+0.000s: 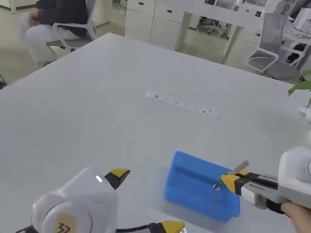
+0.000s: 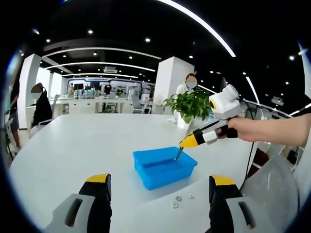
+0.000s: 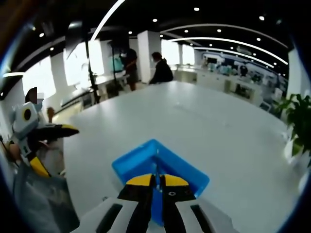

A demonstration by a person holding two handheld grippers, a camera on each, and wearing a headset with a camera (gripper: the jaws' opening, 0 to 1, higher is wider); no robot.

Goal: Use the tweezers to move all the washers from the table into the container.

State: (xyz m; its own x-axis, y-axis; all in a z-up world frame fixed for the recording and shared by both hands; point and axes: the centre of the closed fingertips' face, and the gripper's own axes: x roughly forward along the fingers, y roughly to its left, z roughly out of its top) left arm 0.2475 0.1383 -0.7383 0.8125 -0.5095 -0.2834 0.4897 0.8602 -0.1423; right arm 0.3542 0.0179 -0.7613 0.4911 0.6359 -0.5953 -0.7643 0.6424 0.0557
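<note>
Right fingers (image 1: 230, 180) clamp tweezers (image 1: 239, 169) over blue container (image 1: 192, 187); left fingers (image 2: 98, 178) apart.

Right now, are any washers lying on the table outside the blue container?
Yes, in the left gripper view a few small washers lie on the white table, just in front of the blue container.

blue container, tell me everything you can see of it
The blue container is a shallow rectangular tray, plastic-looking, open-topped, with a raised rim, sitting flat on the white table. The tweezers held in the right gripper dip into it, tips down. Small washers lie on the table beside it, not touching it.
</note>
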